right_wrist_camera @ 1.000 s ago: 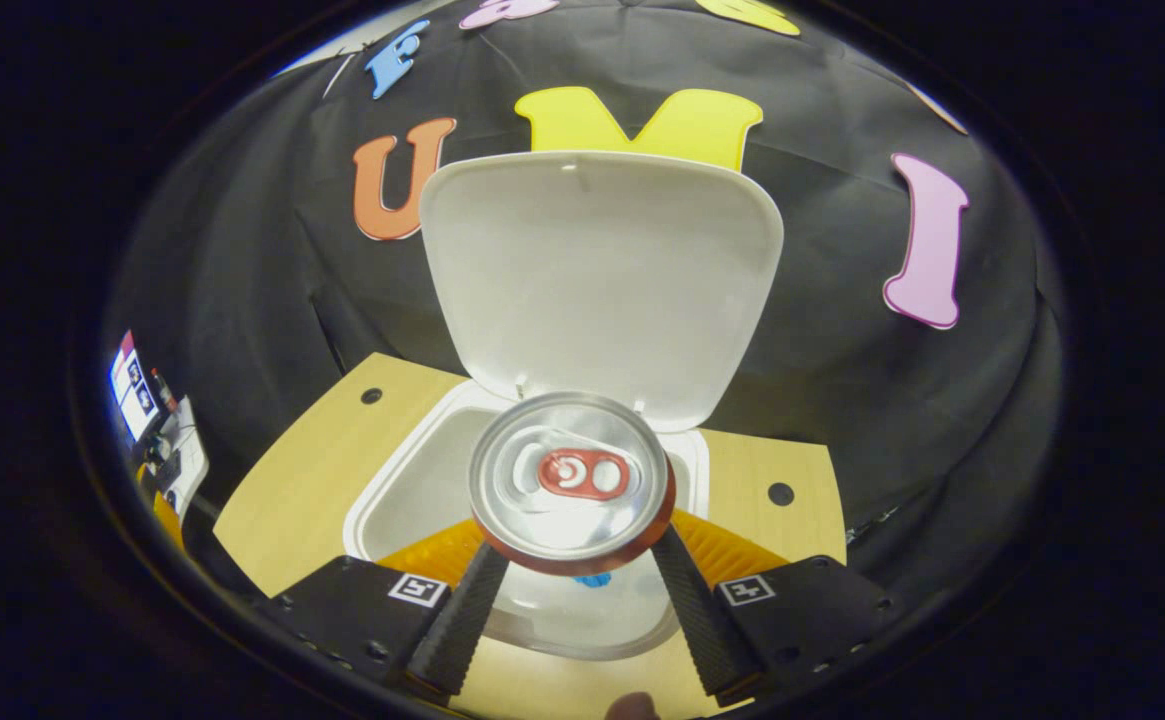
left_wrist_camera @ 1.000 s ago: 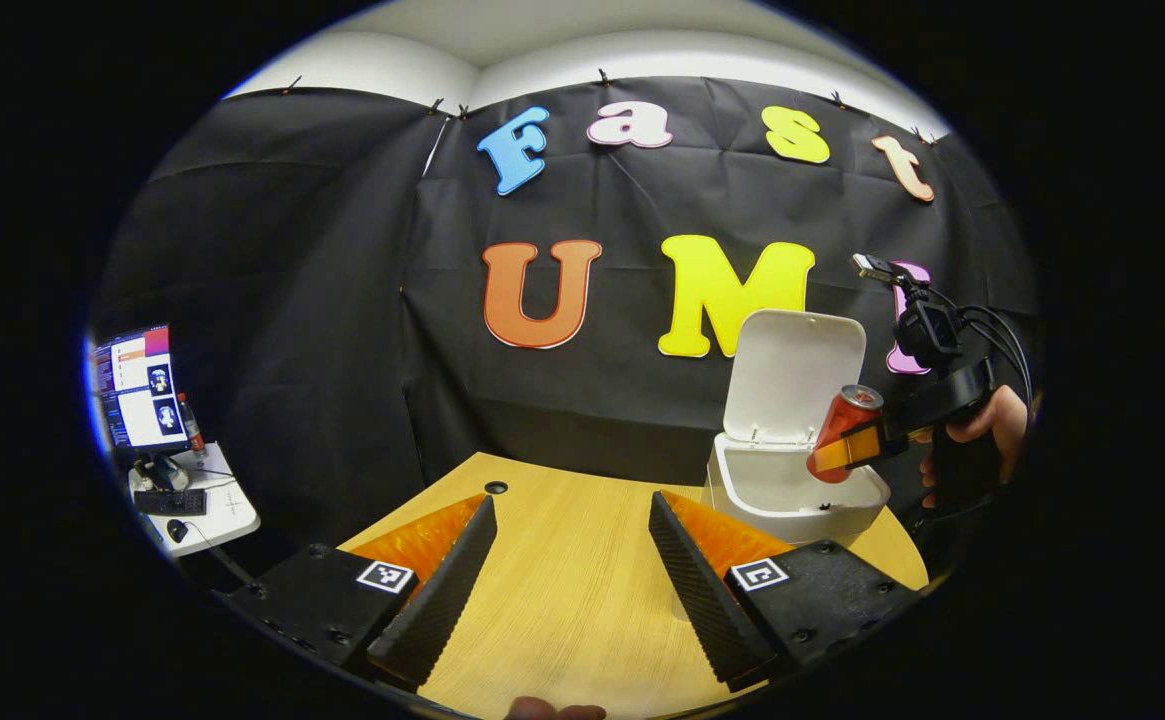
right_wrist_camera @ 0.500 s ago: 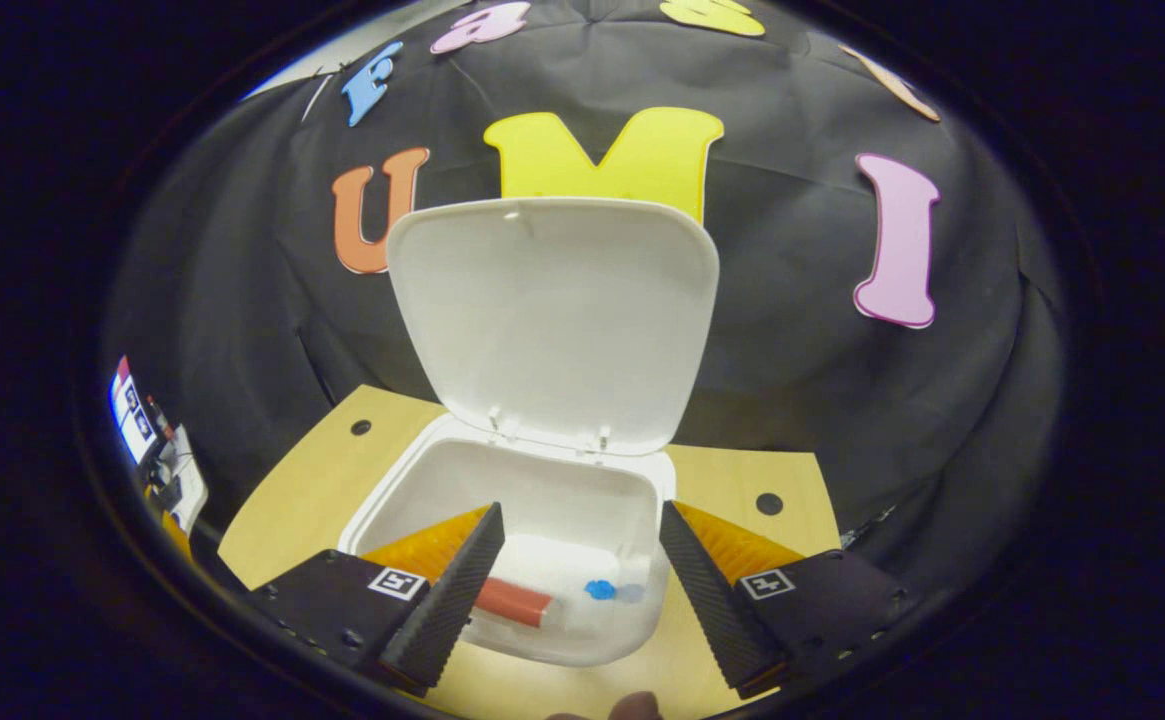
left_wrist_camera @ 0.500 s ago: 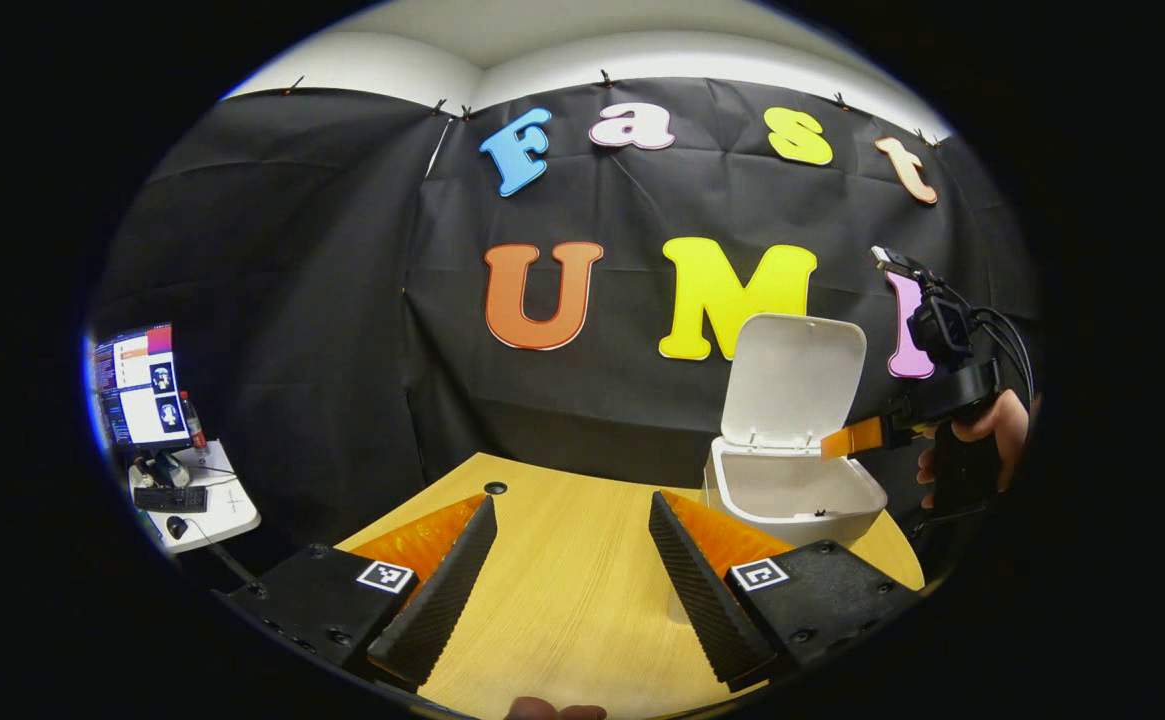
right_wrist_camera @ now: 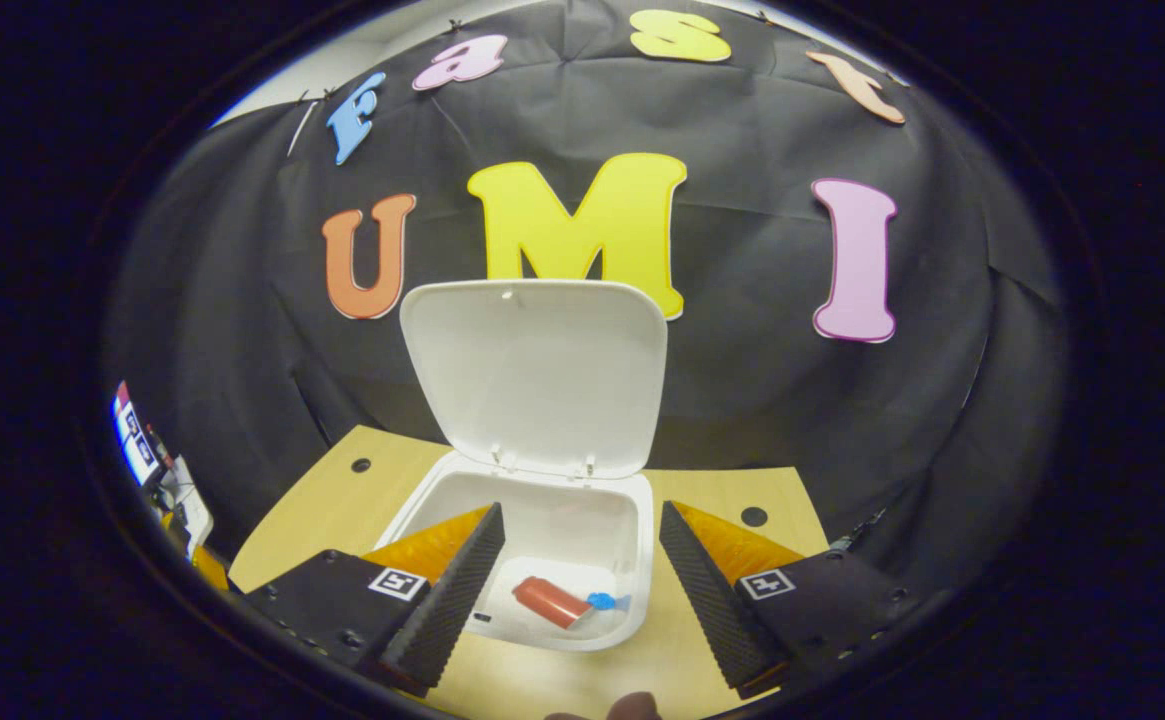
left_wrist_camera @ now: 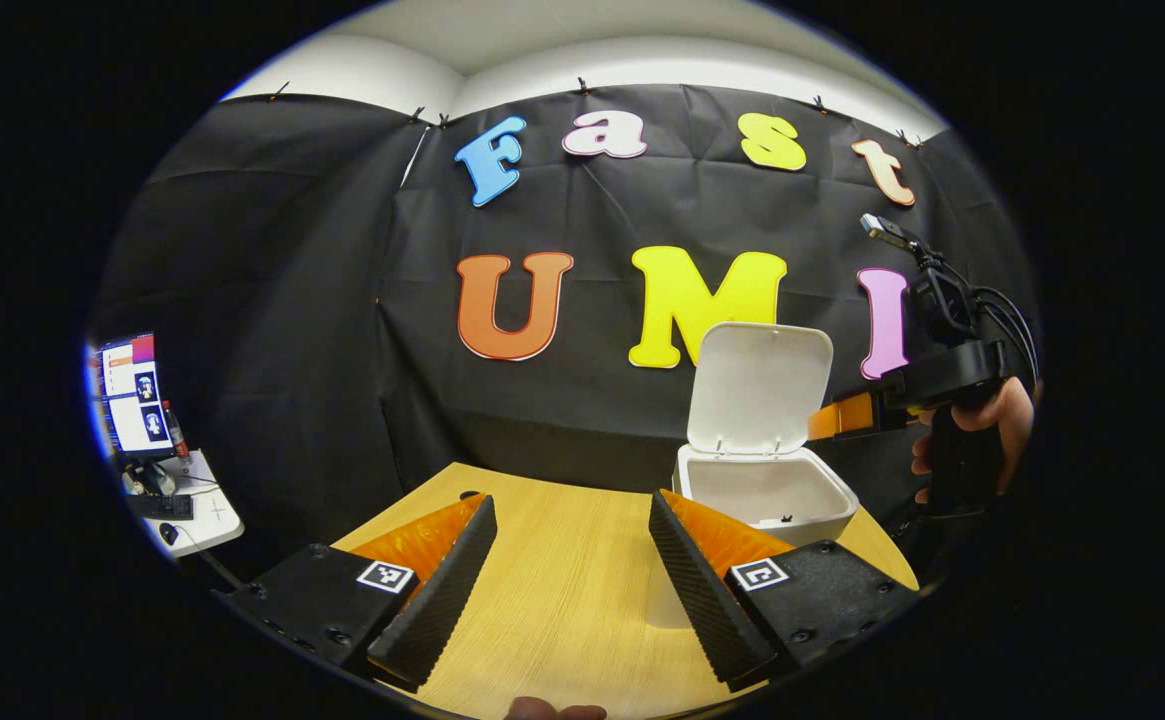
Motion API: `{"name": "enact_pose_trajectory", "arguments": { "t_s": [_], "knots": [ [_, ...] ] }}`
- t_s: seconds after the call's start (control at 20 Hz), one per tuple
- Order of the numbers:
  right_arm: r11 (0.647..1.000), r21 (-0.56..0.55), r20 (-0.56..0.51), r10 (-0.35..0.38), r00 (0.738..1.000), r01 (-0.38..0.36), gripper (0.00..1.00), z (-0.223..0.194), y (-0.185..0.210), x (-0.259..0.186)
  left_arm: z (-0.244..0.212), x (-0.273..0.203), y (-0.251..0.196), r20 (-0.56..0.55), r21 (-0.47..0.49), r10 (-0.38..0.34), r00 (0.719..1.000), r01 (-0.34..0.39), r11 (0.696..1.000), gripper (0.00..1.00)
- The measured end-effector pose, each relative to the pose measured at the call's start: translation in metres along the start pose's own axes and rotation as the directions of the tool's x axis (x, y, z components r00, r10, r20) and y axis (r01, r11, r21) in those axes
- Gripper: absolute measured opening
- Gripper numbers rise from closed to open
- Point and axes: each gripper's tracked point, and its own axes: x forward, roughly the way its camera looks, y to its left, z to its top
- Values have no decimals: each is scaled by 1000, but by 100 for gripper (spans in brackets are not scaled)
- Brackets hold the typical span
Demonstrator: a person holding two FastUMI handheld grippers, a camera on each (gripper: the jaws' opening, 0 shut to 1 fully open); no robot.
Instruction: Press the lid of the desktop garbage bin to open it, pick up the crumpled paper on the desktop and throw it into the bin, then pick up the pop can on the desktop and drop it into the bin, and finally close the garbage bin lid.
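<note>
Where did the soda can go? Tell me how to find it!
Find the wooden table and the white bin on it, its lid standing open. Look inside, between the right gripper fingers: the pop can lies on its side at the bottom, the one red thing in there.

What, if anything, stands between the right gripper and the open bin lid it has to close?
Nothing visible does. The right gripper is open and empty above the bin, and the lid stands upright behind it with clear air between. The can lies inside the bin, below the rim.
</note>
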Motion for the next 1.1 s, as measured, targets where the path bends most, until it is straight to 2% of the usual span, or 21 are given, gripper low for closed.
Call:
{"name": "enact_pose_trajectory", "arguments": {
  "t_s": [0.3,0.65,0.85,1.1],
  "knots": [
    [1000,9,125,-14,992,13,98,54,12,-23,17,0,-4,39,-8,-32,999,32,999,99],
    [1000,-1,222,2,975,-2,98,116,35,-17,35,0,8,83,8,-14,996,13,1000,99],
    [1000,1,244,4,970,-4,97,141,44,3,39,3,19,81,3,16,997,-17,1000,99],
    [1000,0,242,-21,970,22,97,154,45,37,45,7,31,87,2,60,994,-61,998,99]
  ]
}}
